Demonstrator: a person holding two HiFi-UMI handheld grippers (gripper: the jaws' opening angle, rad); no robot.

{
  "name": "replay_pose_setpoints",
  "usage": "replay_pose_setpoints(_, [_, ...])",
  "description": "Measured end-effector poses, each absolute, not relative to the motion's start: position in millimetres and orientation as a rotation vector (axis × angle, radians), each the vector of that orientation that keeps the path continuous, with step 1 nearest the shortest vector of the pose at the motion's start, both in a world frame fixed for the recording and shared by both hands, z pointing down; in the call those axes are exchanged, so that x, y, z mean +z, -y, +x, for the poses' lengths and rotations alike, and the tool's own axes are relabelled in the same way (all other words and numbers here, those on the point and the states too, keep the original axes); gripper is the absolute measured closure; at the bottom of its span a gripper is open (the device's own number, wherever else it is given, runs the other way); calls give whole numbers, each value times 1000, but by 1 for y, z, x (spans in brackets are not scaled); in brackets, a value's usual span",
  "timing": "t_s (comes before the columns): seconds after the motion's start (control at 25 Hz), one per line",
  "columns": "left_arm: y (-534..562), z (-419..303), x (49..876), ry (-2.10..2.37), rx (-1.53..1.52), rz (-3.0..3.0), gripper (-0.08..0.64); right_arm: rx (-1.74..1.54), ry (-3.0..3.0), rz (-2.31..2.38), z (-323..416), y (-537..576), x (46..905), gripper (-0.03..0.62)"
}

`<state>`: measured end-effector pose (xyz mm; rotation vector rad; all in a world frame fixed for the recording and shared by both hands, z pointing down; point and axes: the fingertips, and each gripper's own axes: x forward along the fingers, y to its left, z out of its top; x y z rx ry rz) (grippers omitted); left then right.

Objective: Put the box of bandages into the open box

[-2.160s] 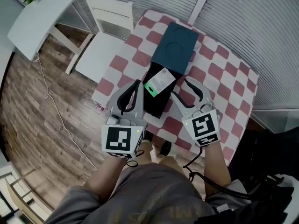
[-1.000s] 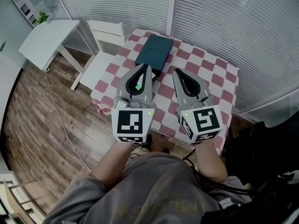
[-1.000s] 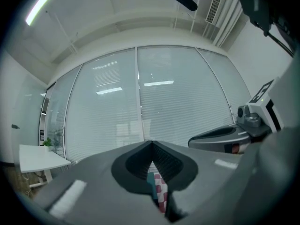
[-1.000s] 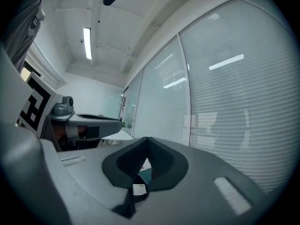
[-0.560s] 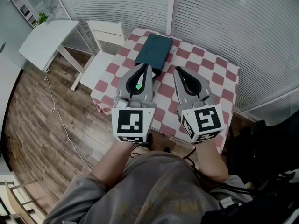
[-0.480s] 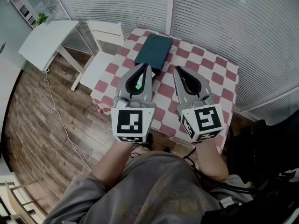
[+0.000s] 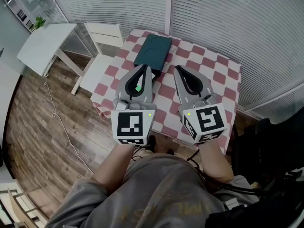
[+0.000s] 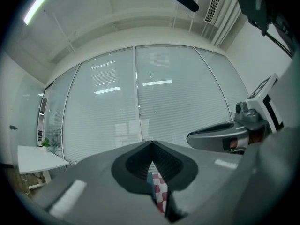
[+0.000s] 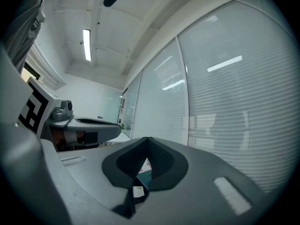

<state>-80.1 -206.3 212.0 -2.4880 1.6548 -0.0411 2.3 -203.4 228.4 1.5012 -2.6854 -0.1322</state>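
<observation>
Both grippers are held level, high above the red-and-white checked table [image 7: 211,72]. My left gripper [image 7: 146,68] is shut with nothing in it; its jaws meet at the tip [image 8: 152,143]. The right gripper [image 7: 176,69] is also shut and empty [image 9: 147,138]. A dark teal box lid [image 7: 153,51] lies on the table's far left part. The open black box is almost wholly hidden under the left gripper. Only the green label of the box of bandages [image 7: 138,88] shows through that gripper's frame.
A white chair [image 7: 102,56] stands against the table's left side, and a white side table [image 7: 45,44] is further left. A cable [image 7: 52,113] trails over the wooden floor. Slatted blinds [image 7: 228,18] close off the far side.
Since the earliest frame both grippers have come up and away from the open box, and the view has pulled back. Over the last second they hold still.
</observation>
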Motion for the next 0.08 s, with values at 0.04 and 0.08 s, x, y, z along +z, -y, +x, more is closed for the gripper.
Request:
replay_pose_setpoints(0.04, [207, -80, 212, -1655, -41, -2488, 560, -133, 2686, 1500, 3, 204, 229, 567])
replay_pose_setpoints(0.08, [207, -79, 213, -1655, -41, -2488, 560, -133, 2687, 1499, 3, 204, 229, 567])
